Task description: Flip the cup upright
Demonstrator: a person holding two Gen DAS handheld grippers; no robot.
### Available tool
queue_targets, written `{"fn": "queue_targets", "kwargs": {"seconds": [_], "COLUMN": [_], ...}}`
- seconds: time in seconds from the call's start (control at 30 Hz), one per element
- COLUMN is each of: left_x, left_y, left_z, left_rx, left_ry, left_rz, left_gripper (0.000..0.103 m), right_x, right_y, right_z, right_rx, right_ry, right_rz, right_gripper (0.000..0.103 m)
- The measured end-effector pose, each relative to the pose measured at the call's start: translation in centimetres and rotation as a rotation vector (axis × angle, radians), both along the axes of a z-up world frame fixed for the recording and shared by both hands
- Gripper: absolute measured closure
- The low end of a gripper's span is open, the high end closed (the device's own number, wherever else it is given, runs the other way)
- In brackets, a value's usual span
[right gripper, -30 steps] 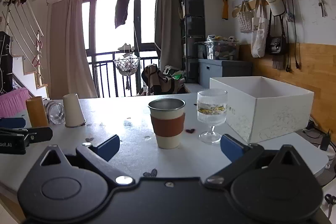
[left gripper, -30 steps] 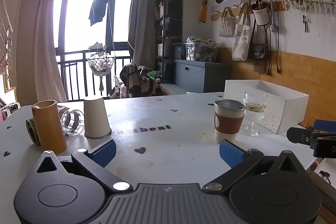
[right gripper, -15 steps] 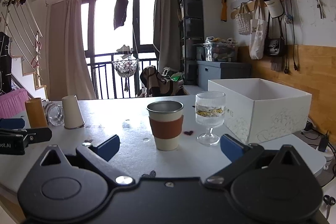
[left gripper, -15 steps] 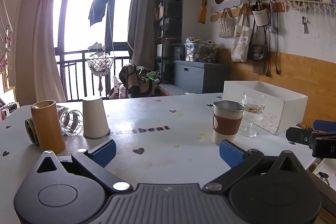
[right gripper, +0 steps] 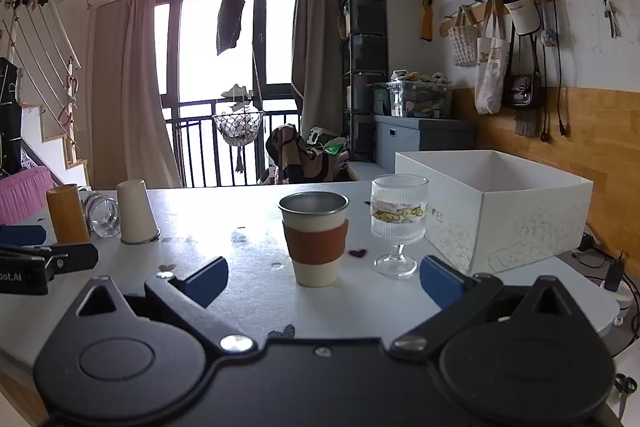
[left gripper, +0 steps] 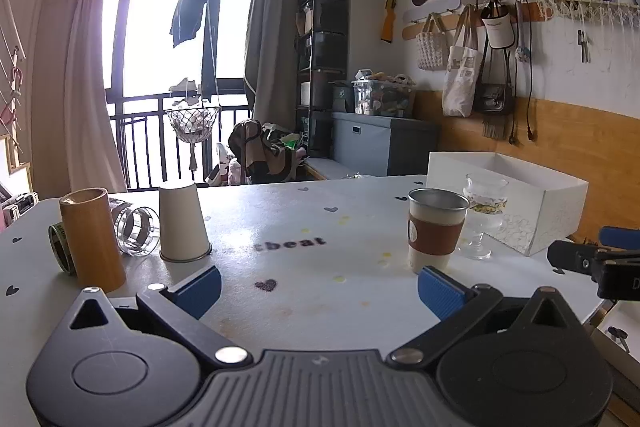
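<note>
From the left wrist: left gripper [left gripper: 319, 285] spread wide, blue pads [left gripper: 199, 290] apart and holding nothing, low over the near edge of the white table [left gripper: 304, 279]. Far to the left, a white paper cup [left gripper: 182, 223] standing mouth down, well apart from the fingers. Just beside it a clear glass [left gripper: 136, 231] lying on its side, then an upright brown tube [left gripper: 91, 239] (a dark roll half hidden behind it). To the right, a metal-rimmed cup with a brown sleeve [left gripper: 436, 230] standing upright, a stemmed glass [left gripper: 482, 221] just behind it, and a white box [left gripper: 516, 201] beyond. At the right border, the tip of the right gripper [left gripper: 596, 261]. From the right wrist: right gripper [right gripper: 324, 281] likewise open and empty, sleeved cup [right gripper: 314, 238] upright straight ahead between the blue pads [right gripper: 440, 282] but farther out, not touched. Stemmed glass [right gripper: 398, 225] just right of it, open white box [right gripper: 508, 207] near that. Paper cup [right gripper: 136, 213] inverted far left, beside the lying glass [right gripper: 102, 215] and brown tube [right gripper: 67, 214]. Left gripper [right gripper: 36, 261] jutting in at the left edge.
</note>
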State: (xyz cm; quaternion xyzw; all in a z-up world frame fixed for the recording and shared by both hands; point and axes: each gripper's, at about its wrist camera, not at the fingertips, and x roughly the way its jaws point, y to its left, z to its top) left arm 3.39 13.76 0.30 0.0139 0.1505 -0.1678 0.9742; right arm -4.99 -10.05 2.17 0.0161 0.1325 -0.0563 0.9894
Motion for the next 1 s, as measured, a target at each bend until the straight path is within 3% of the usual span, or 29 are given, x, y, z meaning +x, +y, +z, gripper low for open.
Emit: {"fn": "queue_targets", "kwargs": {"seconds": [1.0], "left_x": [0.18], "left_y": [0.09], "left_z": [-0.17], "left_rx": [-0.004], "left_ry": [0.009], "left_rz": [0.0], "left_gripper": [0.0], "right_x": [0.05], "right_y": [0.04], "right_z": [0.02], "right_rx": [0.0], "right_ry": [0.0], "right_rz": [0.001], "right_gripper": [0.0]}}
